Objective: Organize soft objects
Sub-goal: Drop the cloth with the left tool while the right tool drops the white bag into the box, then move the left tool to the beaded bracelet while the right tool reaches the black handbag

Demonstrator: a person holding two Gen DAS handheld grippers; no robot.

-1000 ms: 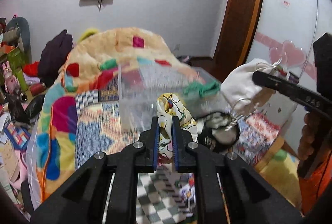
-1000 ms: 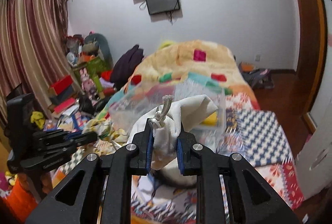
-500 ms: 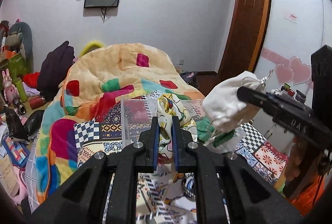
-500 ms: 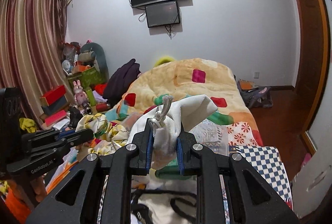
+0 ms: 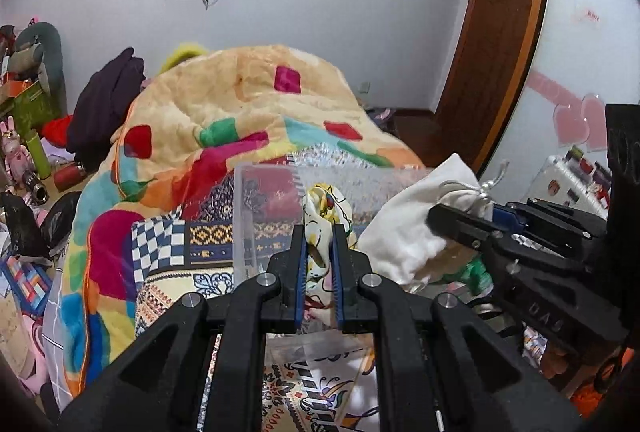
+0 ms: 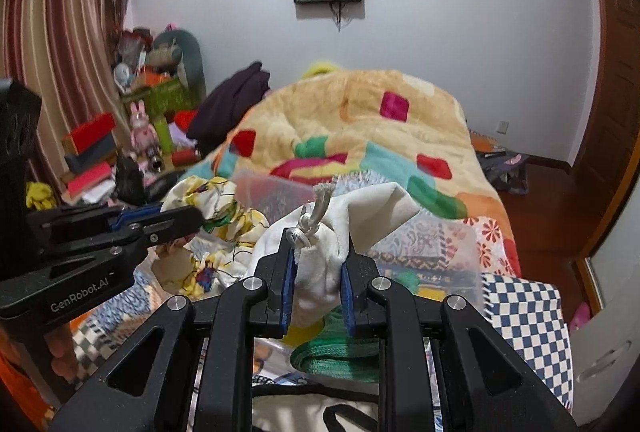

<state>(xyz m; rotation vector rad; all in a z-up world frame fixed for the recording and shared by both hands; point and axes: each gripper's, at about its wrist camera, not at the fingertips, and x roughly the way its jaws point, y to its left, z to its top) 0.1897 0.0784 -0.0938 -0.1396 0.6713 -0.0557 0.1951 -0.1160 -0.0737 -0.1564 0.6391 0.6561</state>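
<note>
My left gripper (image 5: 319,232) is shut on a yellow-and-white patterned cloth (image 5: 326,204) and holds it over a clear plastic bin (image 5: 272,192) on the bed. The cloth also shows in the right wrist view (image 6: 212,216). My right gripper (image 6: 318,244) is shut on a white drawstring pouch (image 6: 360,216), held above the same bin (image 6: 432,252). The pouch shows in the left wrist view (image 5: 416,224), just right of the patterned cloth. A green knitted item (image 6: 340,356) lies in the bin below the pouch.
A colourful patchwork blanket (image 5: 224,120) is heaped on the bed behind the bin. A dark garment (image 5: 104,108) lies at its left. Toys and boxes (image 6: 100,152) crowd the floor at the left. A wooden door frame (image 5: 492,44) stands at the right.
Both grippers have come down and closer together over the bin, each still holding its item. The pouch now hangs right beside the patterned cloth.
</note>
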